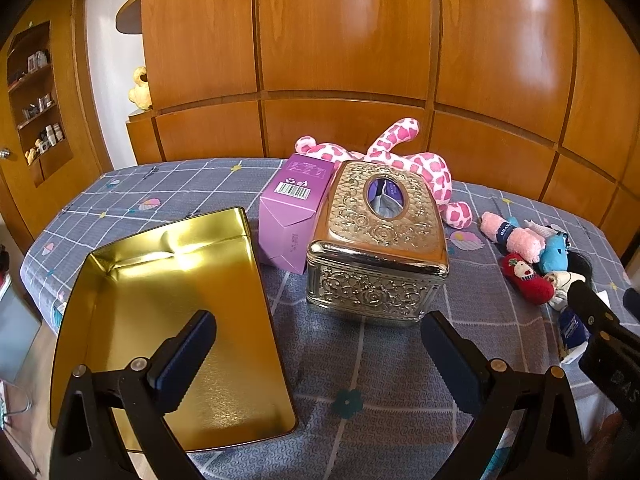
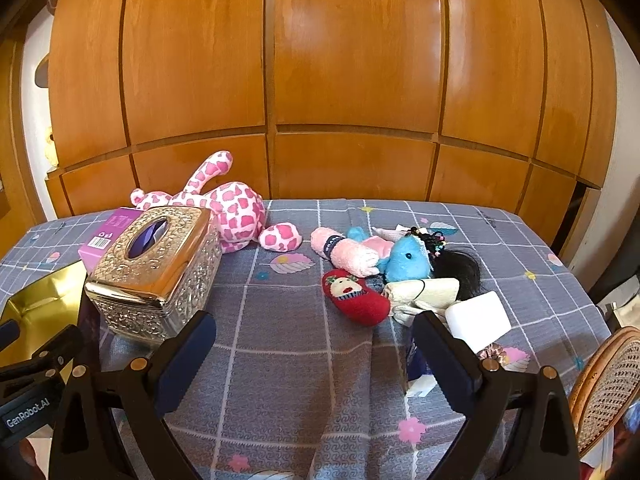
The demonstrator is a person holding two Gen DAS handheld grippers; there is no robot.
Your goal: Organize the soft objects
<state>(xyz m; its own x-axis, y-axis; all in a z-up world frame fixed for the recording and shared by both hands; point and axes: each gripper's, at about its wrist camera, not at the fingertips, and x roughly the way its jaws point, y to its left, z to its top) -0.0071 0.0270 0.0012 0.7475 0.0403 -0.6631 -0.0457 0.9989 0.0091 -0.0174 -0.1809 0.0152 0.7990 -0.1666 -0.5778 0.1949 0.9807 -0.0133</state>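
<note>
1. Two grippers, both empty with jaws spread wide: left gripper (image 1: 318,344) hovers by the gold tin (image 1: 172,320) (tin's got nothing in it), right gripper (image 2: 314,346) over bare tablecloth (image 2: 288,380).
2. Purple box (image 1: 290,216) touches the silver tissue box (image 1: 378,240).
3. Pink spotted plush (image 2: 232,208) lies just behind the tissue box.
4. Small soft toys, namely a pink towel roll (image 2: 346,252), blue plush (image 2: 408,258) and red sock (image 2: 356,296), sit heaped on the right.
</note>
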